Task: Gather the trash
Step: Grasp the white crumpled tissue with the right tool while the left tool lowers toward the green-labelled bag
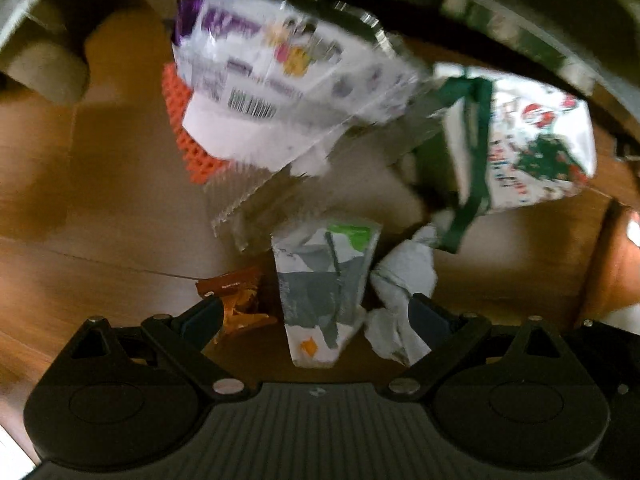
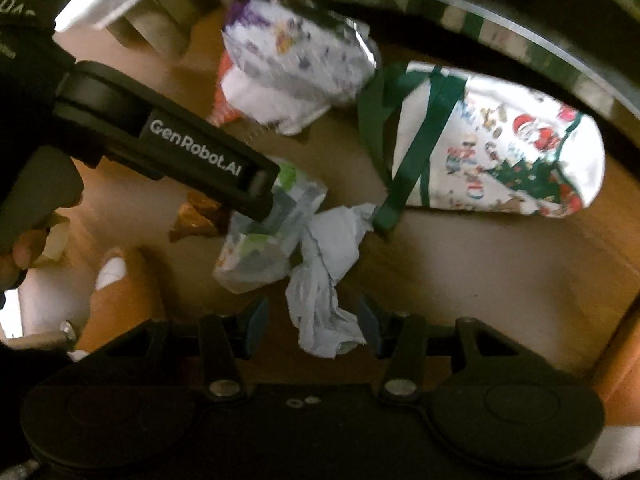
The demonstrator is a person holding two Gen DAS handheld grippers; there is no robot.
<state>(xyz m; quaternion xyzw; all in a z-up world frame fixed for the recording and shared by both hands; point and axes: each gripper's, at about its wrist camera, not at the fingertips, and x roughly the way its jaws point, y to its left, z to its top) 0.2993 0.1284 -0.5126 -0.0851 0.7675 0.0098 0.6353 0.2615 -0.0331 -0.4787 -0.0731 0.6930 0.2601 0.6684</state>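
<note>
Trash lies on a wooden floor. A grey, white and green wrapper [image 1: 324, 288] lies between the open fingers of my left gripper [image 1: 316, 316]. A crumpled white tissue [image 1: 400, 280] sits by its right finger and a brown wrapper [image 1: 236, 300] by its left. In the right wrist view the tissue [image 2: 328, 276] lies between the open fingers of my right gripper [image 2: 314, 320]. The left gripper [image 2: 264, 204] reaches onto the grey wrapper [image 2: 260, 248] there. A white bag with purple print [image 1: 276, 80] and a white Christmas tote with green straps [image 1: 532, 140] lie farther off.
An orange mesh piece [image 1: 180, 120] pokes out under the purple-print bag. Pale furniture legs [image 1: 48, 68] stand at the far left. A dark curved metal edge [image 2: 480, 20] runs across the top. A person's foot [image 2: 120, 280] is near the left.
</note>
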